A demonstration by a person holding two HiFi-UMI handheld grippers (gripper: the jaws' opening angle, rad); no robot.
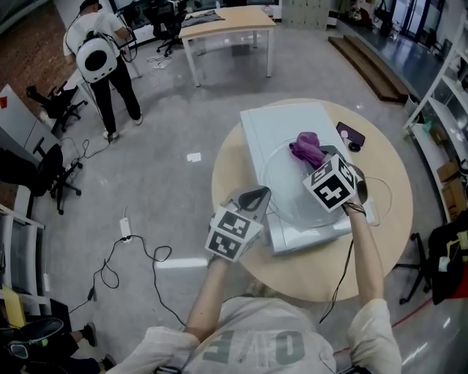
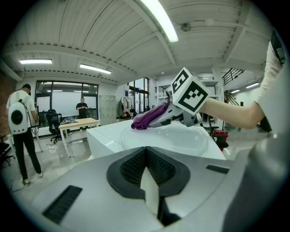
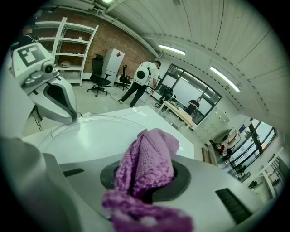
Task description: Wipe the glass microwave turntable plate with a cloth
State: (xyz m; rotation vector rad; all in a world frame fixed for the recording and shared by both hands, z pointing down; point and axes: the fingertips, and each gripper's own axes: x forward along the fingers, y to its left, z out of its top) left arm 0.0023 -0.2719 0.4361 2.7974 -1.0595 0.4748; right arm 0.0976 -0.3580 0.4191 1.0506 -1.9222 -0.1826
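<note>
The clear glass turntable plate (image 1: 292, 191) lies flat on top of a white microwave (image 1: 270, 124) on a round wooden table (image 1: 228, 175). My right gripper (image 1: 316, 155) is shut on a purple knitted cloth (image 1: 307, 146), which hangs over the plate's far side. In the right gripper view the cloth (image 3: 147, 165) bulges out between the jaws above the plate (image 3: 90, 136). My left gripper (image 1: 257, 193) is shut, its tips at the plate's near-left rim (image 3: 72, 115). The left gripper view shows the plate (image 2: 167, 138) ahead and the cloth (image 2: 147, 118).
A dark phone (image 1: 350, 134) lies on the table right of the microwave. A white cable (image 1: 384, 191) runs along the table's right side. A person (image 1: 102, 58) stands far left near office chairs. A wooden desk (image 1: 227, 22) stands behind. Cables (image 1: 124, 248) trail on the floor.
</note>
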